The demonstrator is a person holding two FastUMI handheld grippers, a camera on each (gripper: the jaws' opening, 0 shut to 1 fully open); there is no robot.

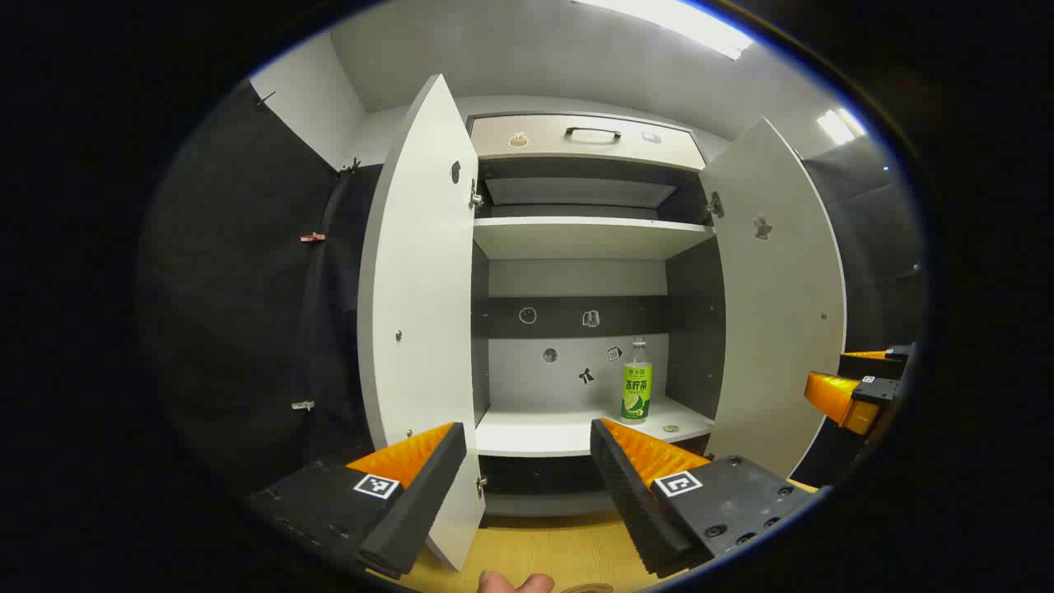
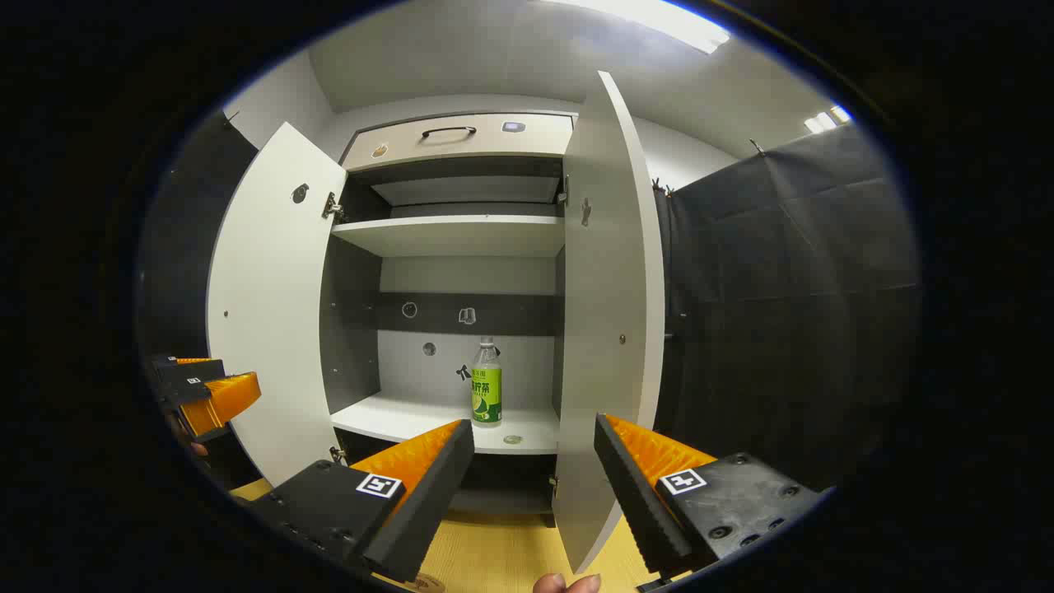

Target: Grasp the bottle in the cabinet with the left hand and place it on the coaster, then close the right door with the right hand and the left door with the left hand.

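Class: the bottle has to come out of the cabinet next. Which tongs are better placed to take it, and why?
Left. The left tongs are open and face the cabinet opening, with the bottle just beyond their right finger. The right tongs have the right door's edge between their fingers.

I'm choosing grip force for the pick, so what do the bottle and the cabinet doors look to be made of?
The bottle looks like clear plastic: see-through neck, pale cap, and a glossy green wrap label around the body; glass cannot be ruled out. The left door and right door look like laminated board with a matte off-white finish: flat, thin-edged panels with small metal hinges and screw heads.
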